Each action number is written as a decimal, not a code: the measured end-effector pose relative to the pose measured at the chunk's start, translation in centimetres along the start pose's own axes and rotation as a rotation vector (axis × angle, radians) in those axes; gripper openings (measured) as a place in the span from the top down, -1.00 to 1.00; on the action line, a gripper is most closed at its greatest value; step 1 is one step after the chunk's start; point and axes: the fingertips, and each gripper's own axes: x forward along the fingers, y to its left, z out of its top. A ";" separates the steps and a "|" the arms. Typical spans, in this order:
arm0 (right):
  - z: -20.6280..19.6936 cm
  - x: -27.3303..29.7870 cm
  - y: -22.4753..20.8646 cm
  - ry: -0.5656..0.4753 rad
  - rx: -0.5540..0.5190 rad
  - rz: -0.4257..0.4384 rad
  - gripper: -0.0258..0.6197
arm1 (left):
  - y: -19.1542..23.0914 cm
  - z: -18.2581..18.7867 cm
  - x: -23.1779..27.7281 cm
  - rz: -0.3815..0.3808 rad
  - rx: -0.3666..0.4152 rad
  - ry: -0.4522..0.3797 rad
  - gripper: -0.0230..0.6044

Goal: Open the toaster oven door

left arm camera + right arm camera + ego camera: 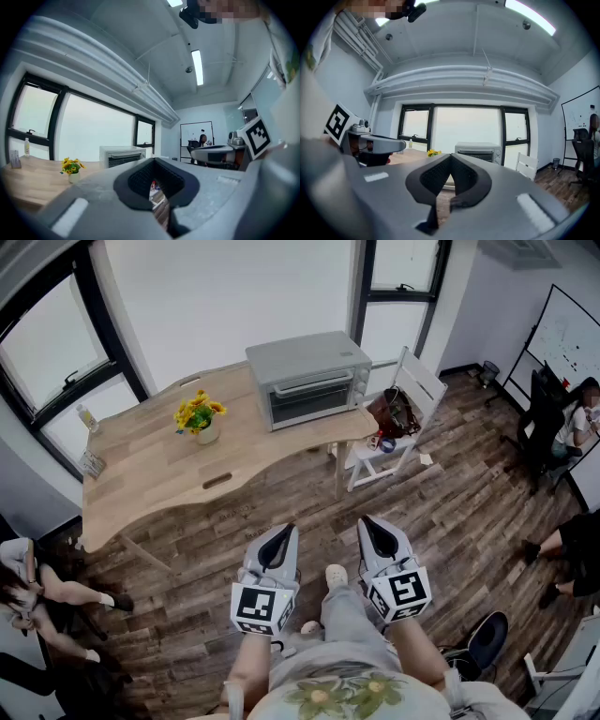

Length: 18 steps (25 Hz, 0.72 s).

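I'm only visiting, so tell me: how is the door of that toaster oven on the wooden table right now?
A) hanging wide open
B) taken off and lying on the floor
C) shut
C: the toaster oven has its door standing upright, flush with the oven's face in the head view.

A light wooden desk (141,479) carries a pot of yellow flowers (200,418) near its middle. Just right of the desk stands a white chair (419,381) holding a brown bag (394,413). A whiteboard (567,338) hangs far right.
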 end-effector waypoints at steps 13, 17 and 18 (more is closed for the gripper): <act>0.1 5.9 -2.9 -0.021 -0.044 0.021 0.92 | 3.4 0.5 4.5 0.000 0.073 0.024 0.92; 0.5 8.9 -4.1 -0.021 -0.085 0.051 0.83 | 5.5 0.9 7.1 0.027 0.097 0.033 0.92; 0.7 9.7 -4.4 -0.021 -0.100 0.060 0.80 | 5.9 1.1 7.9 0.030 0.098 0.028 0.92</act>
